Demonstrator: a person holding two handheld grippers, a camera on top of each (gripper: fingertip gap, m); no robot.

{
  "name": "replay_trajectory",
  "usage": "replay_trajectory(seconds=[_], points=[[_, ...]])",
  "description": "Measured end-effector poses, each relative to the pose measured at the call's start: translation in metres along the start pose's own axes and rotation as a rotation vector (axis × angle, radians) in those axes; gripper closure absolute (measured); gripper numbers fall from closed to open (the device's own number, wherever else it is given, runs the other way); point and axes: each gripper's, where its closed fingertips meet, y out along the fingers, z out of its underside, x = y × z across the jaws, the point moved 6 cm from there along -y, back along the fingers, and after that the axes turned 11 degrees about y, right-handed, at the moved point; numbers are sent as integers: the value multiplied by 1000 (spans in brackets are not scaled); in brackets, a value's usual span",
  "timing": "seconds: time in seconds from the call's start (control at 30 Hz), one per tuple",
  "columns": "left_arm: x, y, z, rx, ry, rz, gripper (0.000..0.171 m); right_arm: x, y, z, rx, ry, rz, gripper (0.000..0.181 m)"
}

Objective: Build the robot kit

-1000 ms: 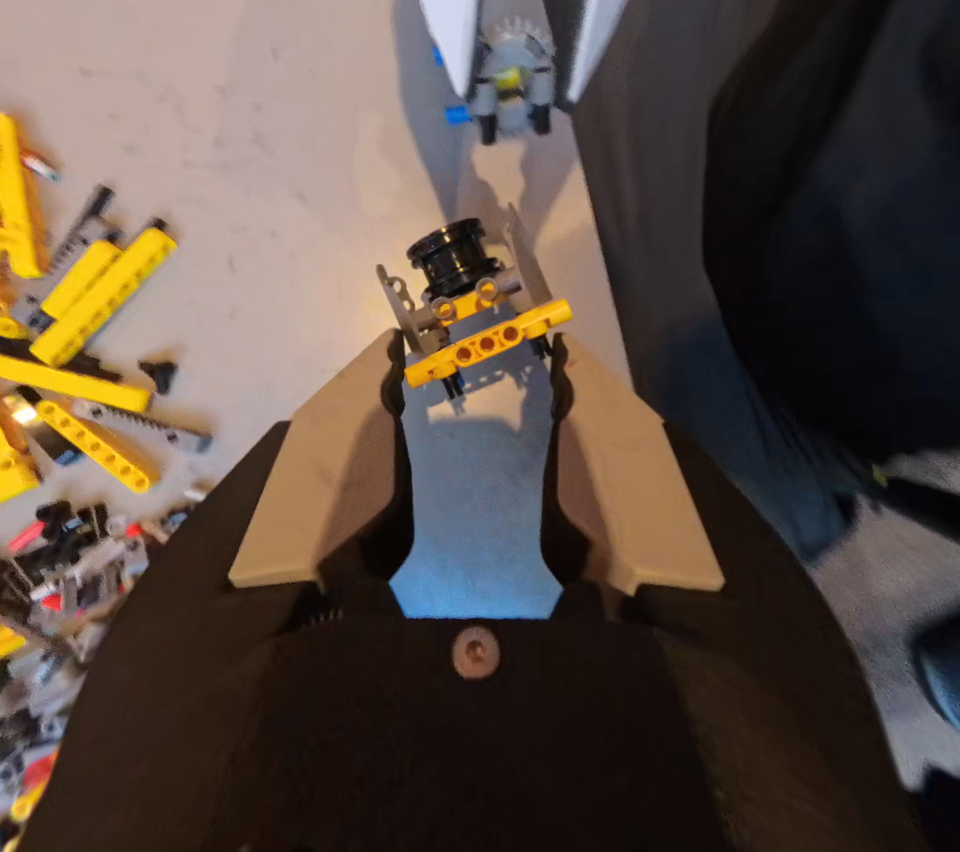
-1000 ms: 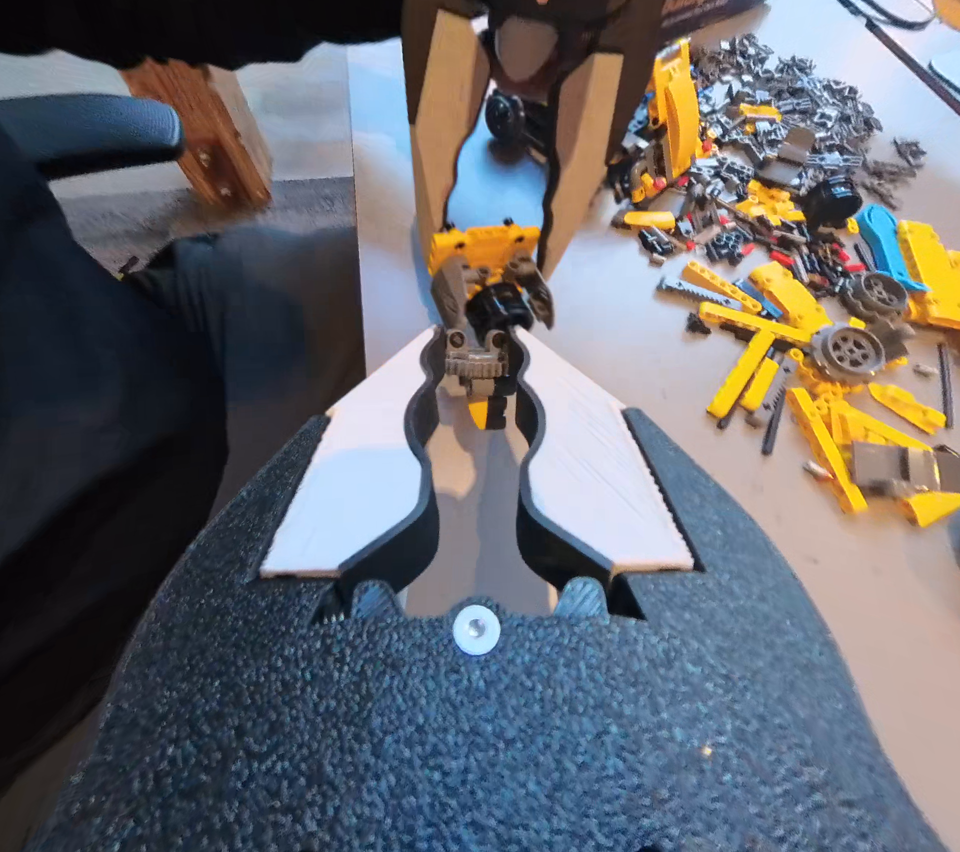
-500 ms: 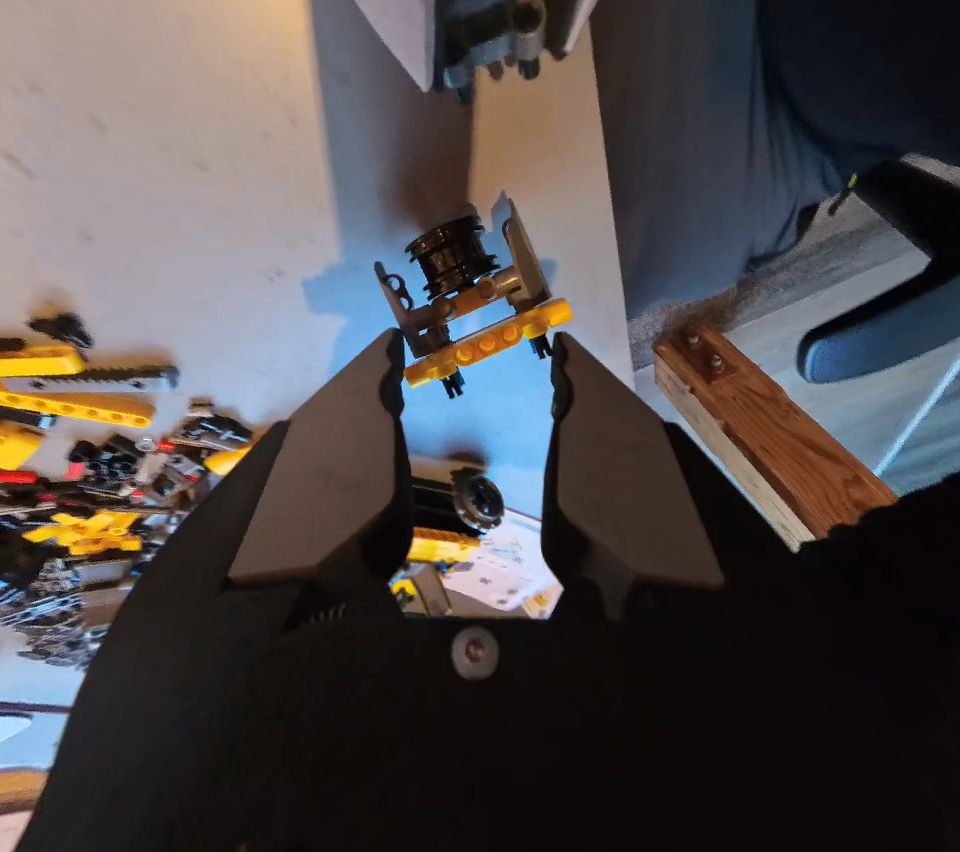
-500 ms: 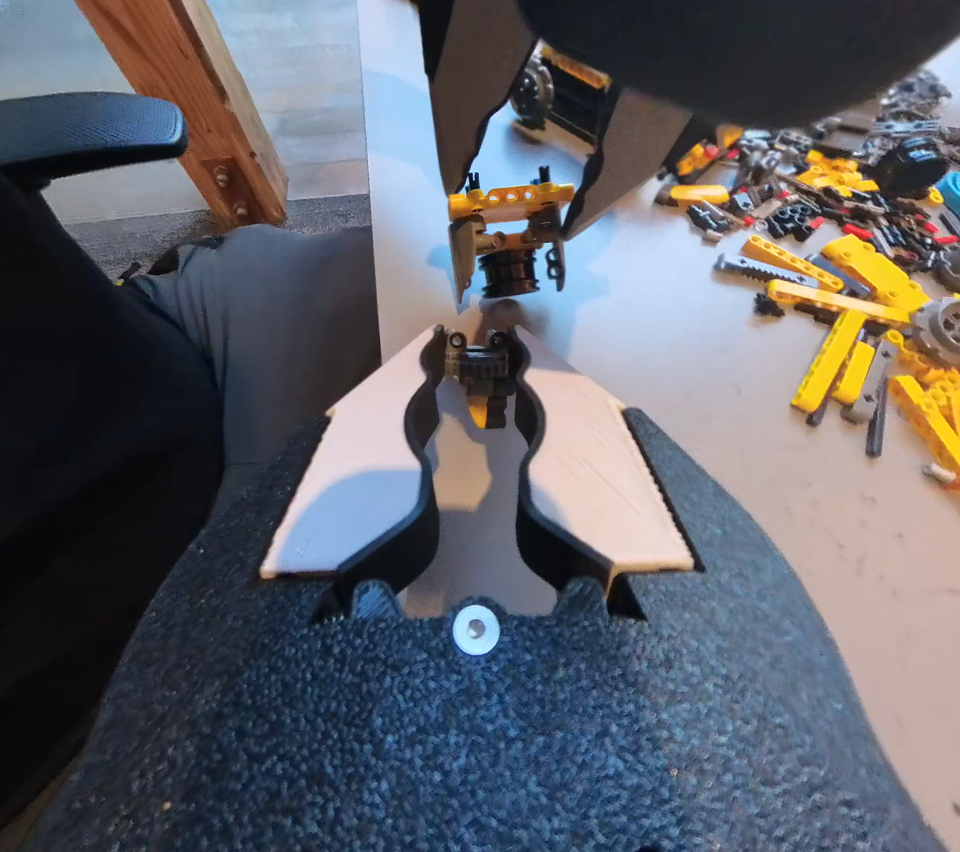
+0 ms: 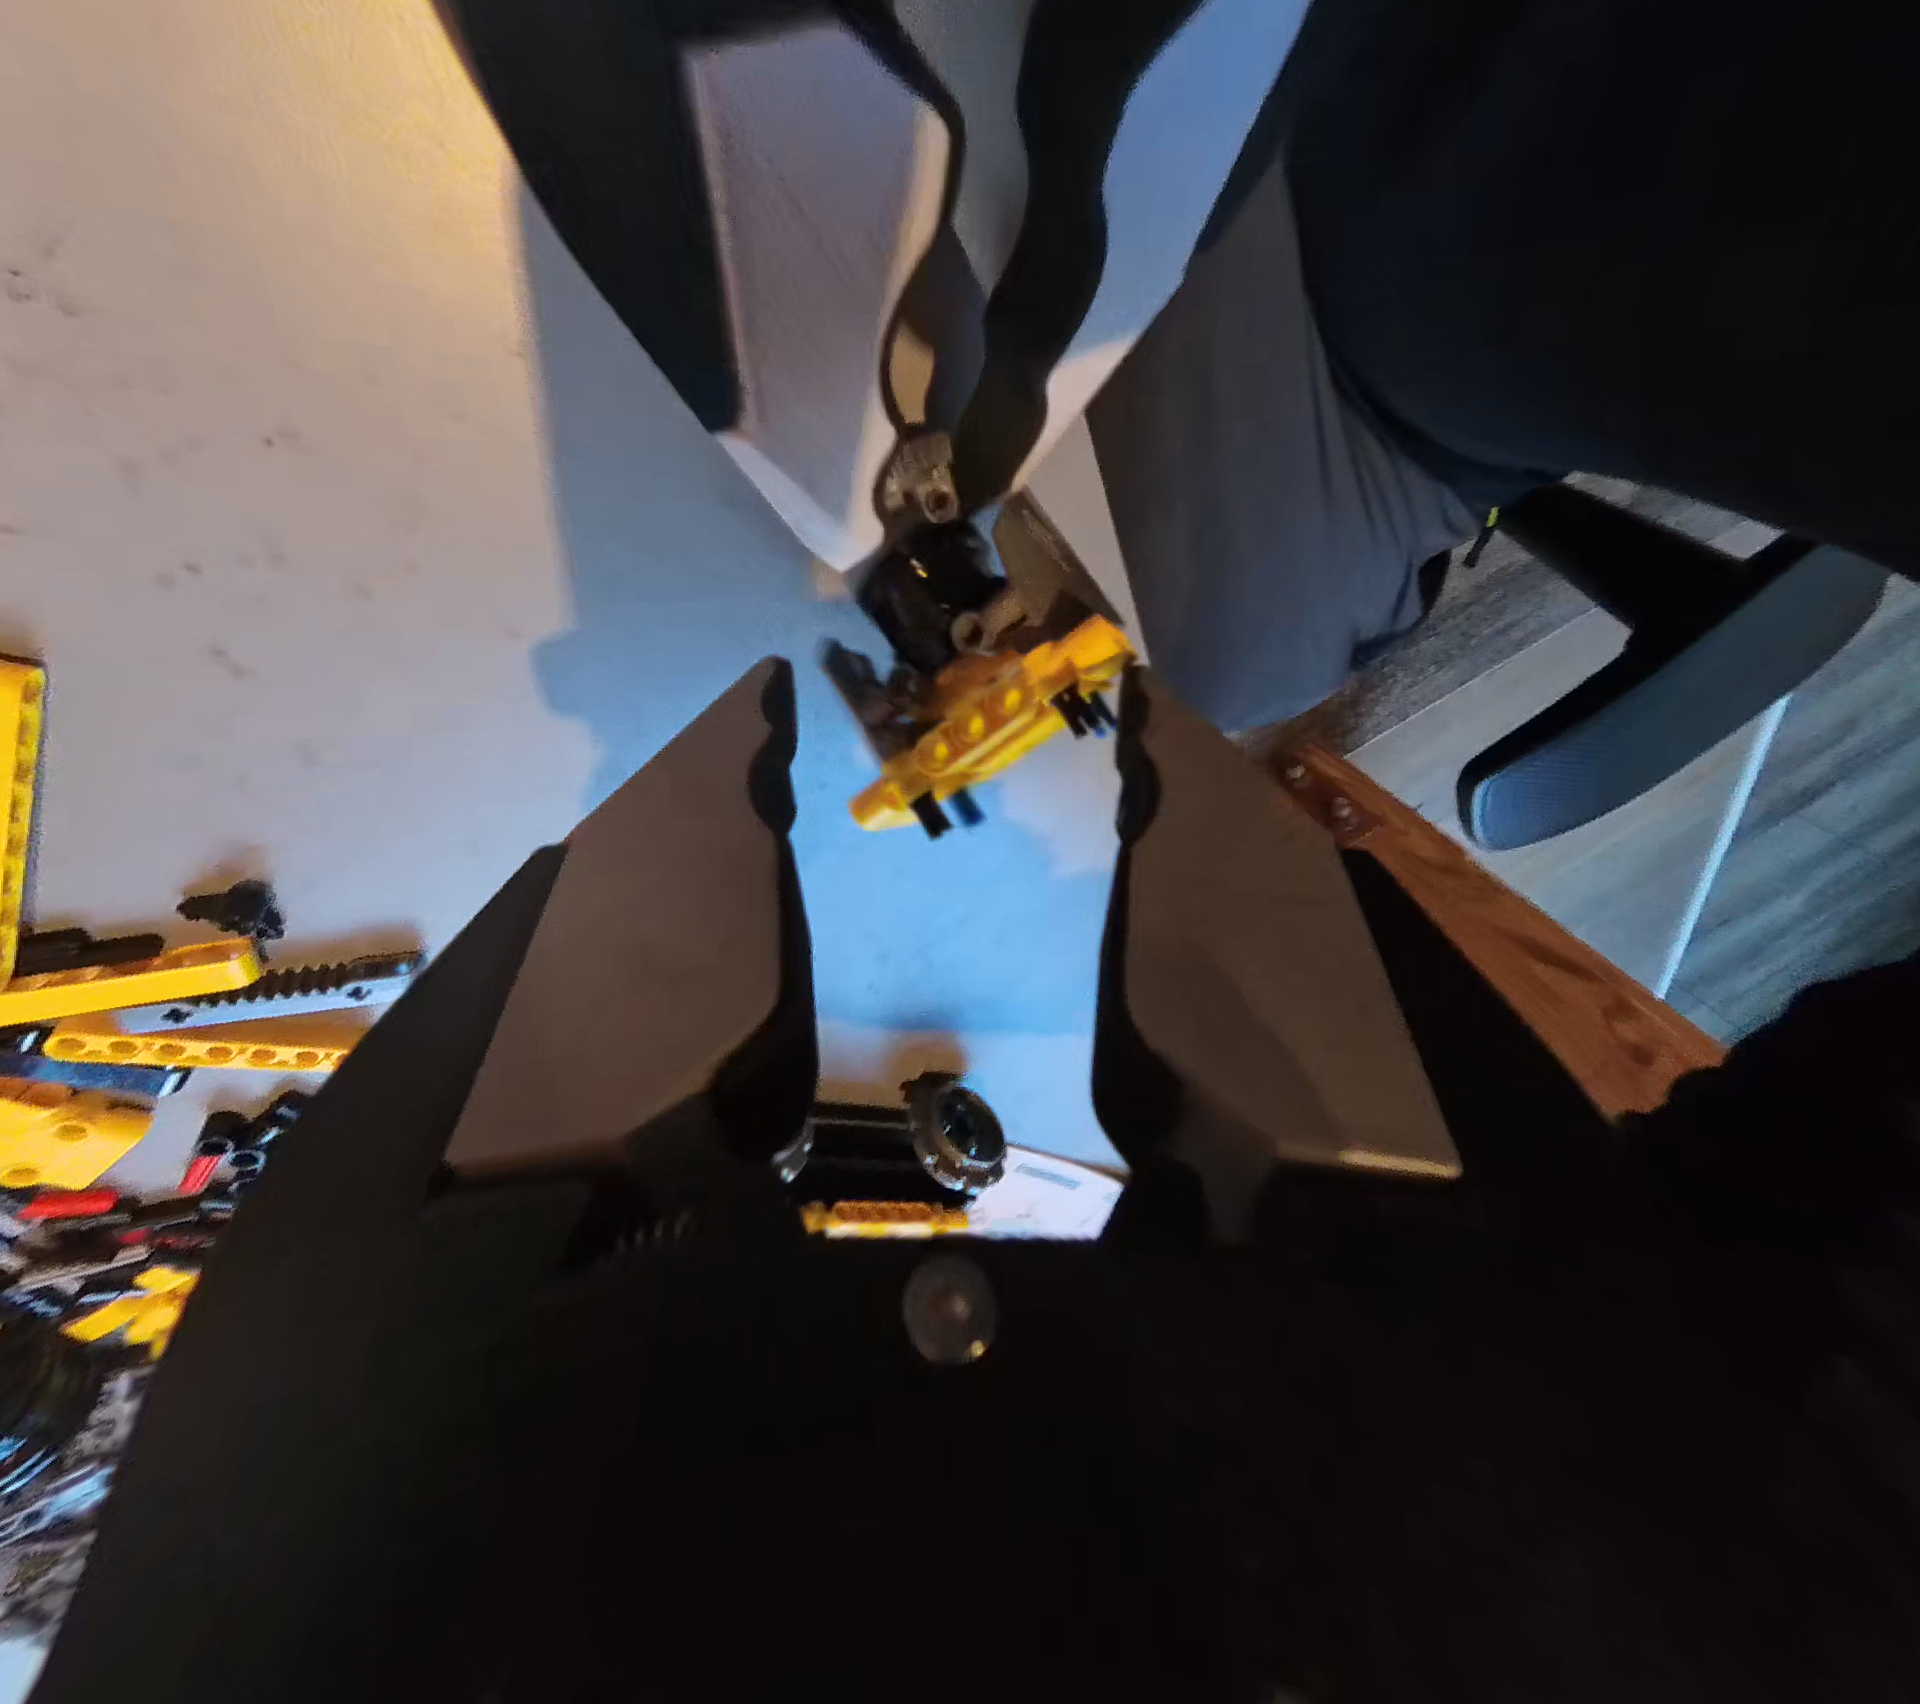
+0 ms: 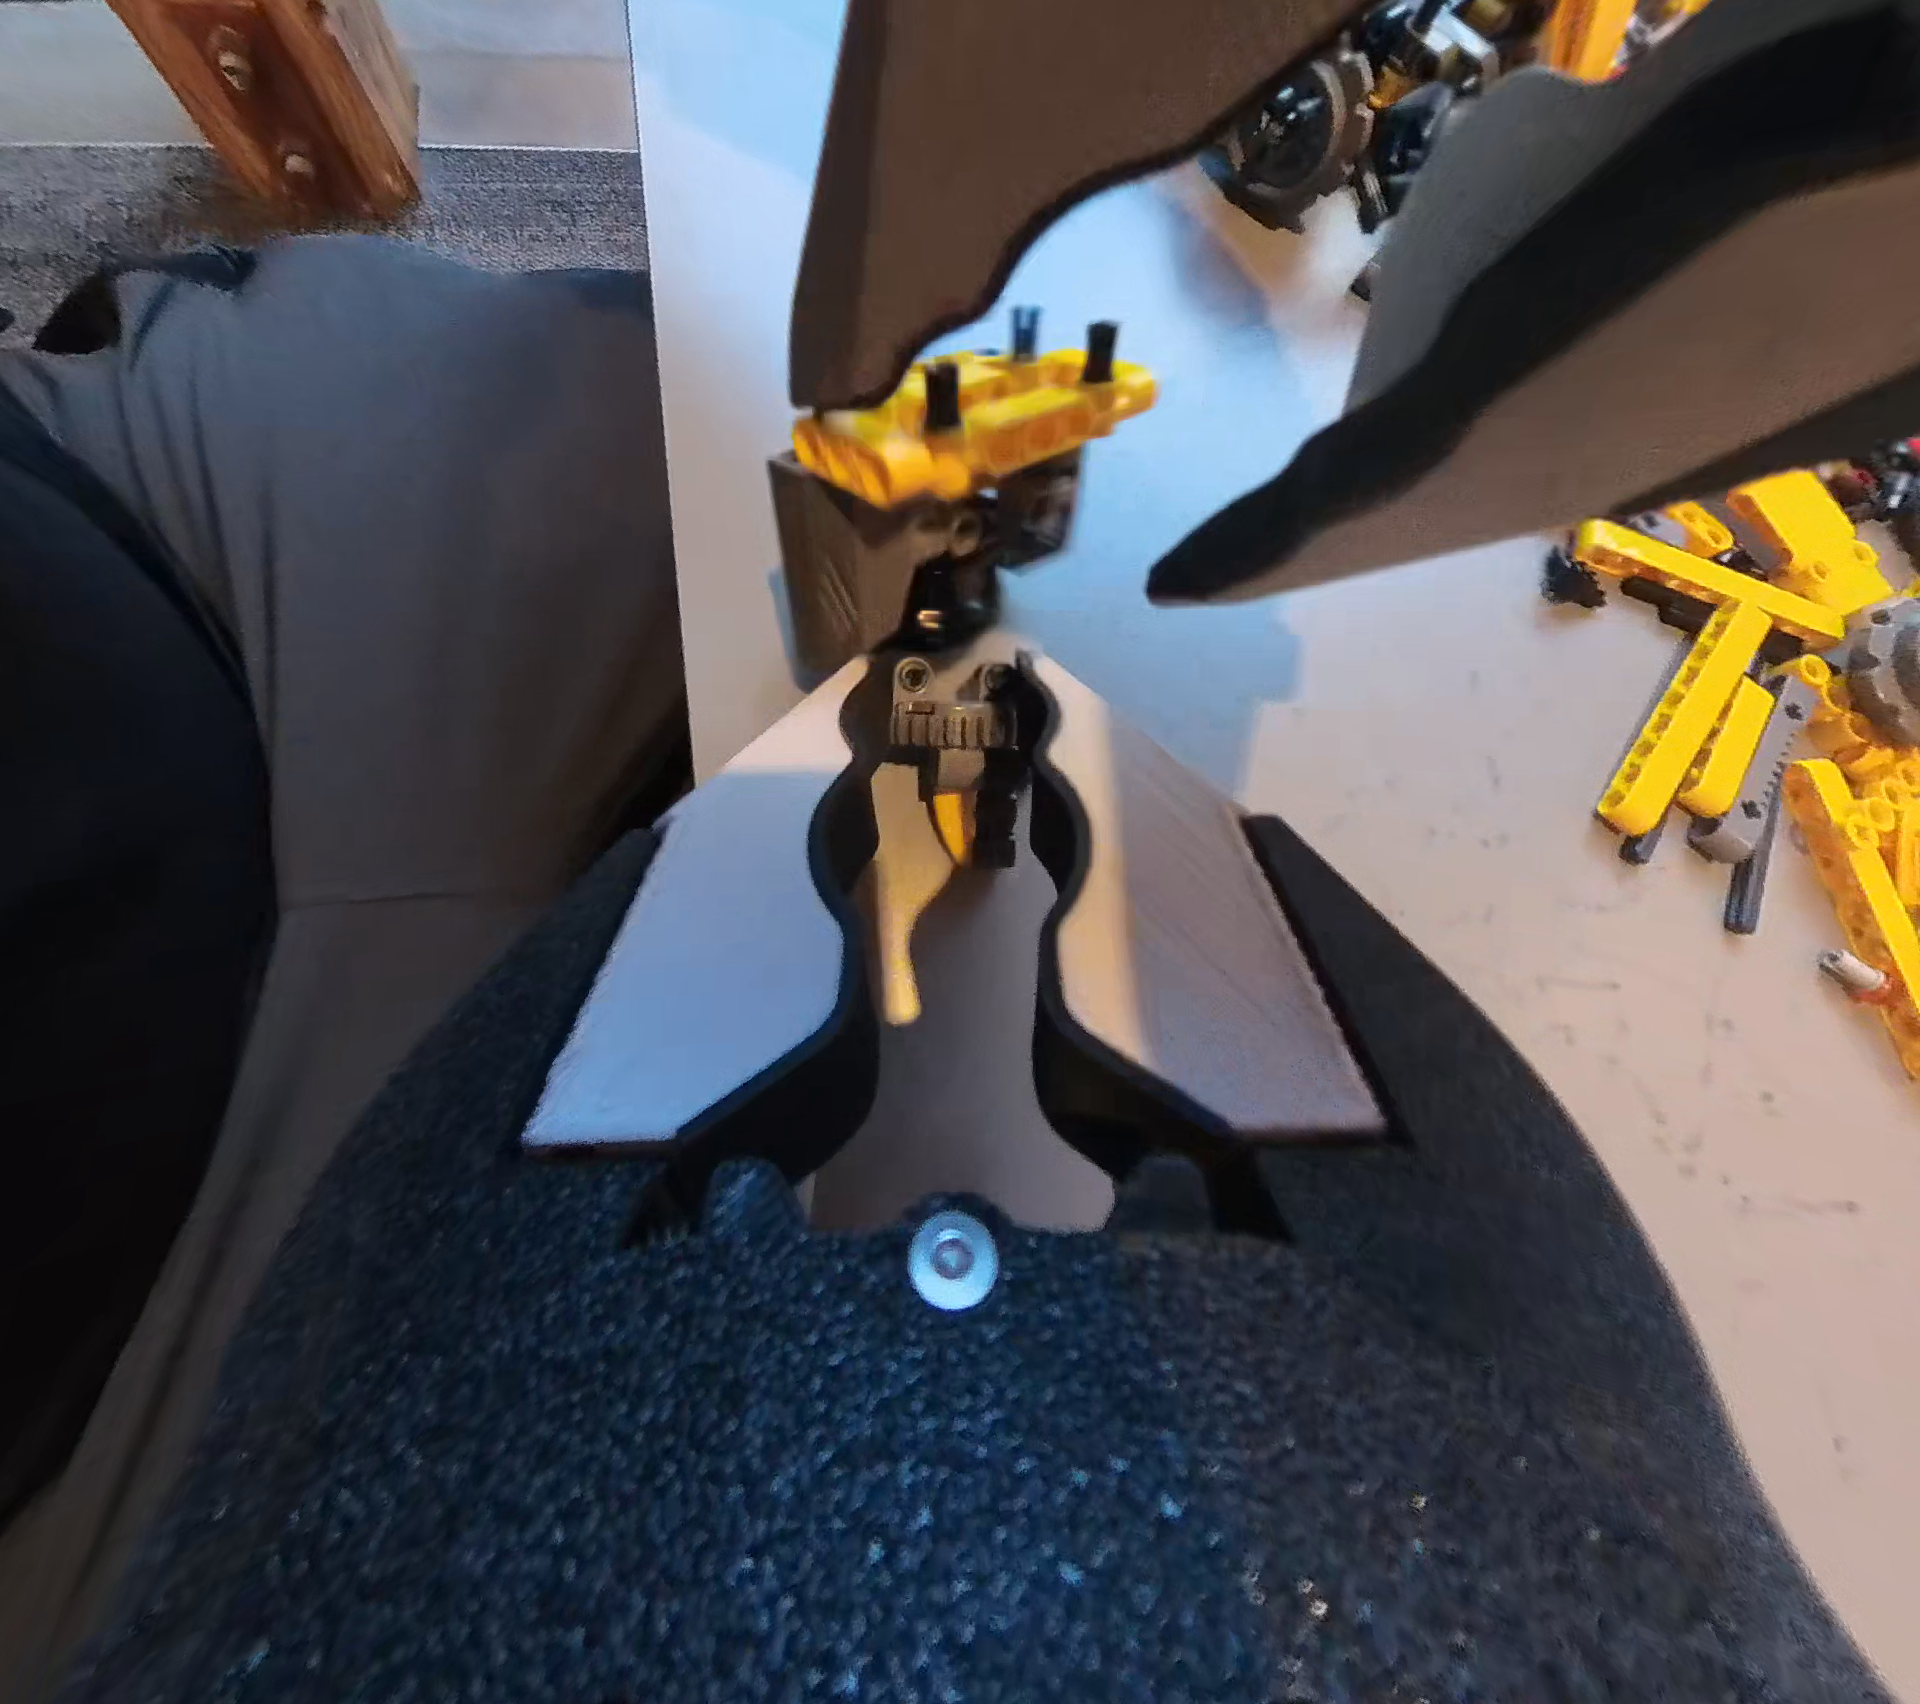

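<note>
The right gripper [image 6: 951, 698] pinches a small grey gear piece [image 6: 948, 724] mid-frame, touching the yellow-and-black block assembly [image 6: 961, 465]; the left gripper [image 5: 951, 714], above, is spread wide around it

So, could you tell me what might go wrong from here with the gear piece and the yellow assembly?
The left gripper has its jaws open, with only one touching the yellow-and-black assembly, so a push from the grey gear piece in the right gripper could tip or slide it. The assembly also sits near the table edge and might drop off.
</note>
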Motion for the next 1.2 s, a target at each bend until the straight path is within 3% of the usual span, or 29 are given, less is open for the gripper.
replay_trajectory(seconds=[0.03, 0.2, 0.3, 0.37, 0.4, 0.43, 0.53, 0.63, 0.77, 0.87, 0.93, 1.03, 1.1, 1.2], points=[[2, -1, -1, -12, -19, -4, 109, 0, 1, -1, 1, 1, -5, 159], [11, -14, 10, -127, -96, -157, 96, -5, -7, 5, -3, -6, 56, 158], [6, -22, 25, -244, -191, -288, 97, -9, -11, 9, -4, 6, 74, 158], [0, -27, 37, -317, -358, -385, 95, -12, -14, 11, -7, 15, 82, 158], [-6, -29, 41, -360, -461, -428, 85, -13, -15, 11, -12, 19, 85, 158], [-14, -29, 41, -425, -549, -450, 75, -14, -16, 11, -19, 23, 86, 158], [-38, -17, 21, -626, -654, -476, 77, -15, -21, 10, -51, 47, 49, 158], [-45, 9, 17, -567, -731, -550, 76, -19, -26, 6, -103, 95, -17, 158], [-45, 28, 16, -506, -735, -588, 100, -20, -32, 0, -178, 126, -111, 158], [-43, 37, 23, -440, -725, -561, 109, -15, -35, -6, -240, 115, -173, 158], [-44, 39, 28, -401, -722, -561, 107, -15, -35, -7, -244, 121, -176, 158], [-49, 27, 25, -453, -686, -619, 102, -15, -33, -6, -228, 118, -169, 158], [-52, 17, 26, -486, -705, -681, 93, -15, -30, -5, -204, 112, -160, 158], [-58, 14, 37, -514, -895, -739, 39, -13, -25, -3, -169, 90, -131, 158]])
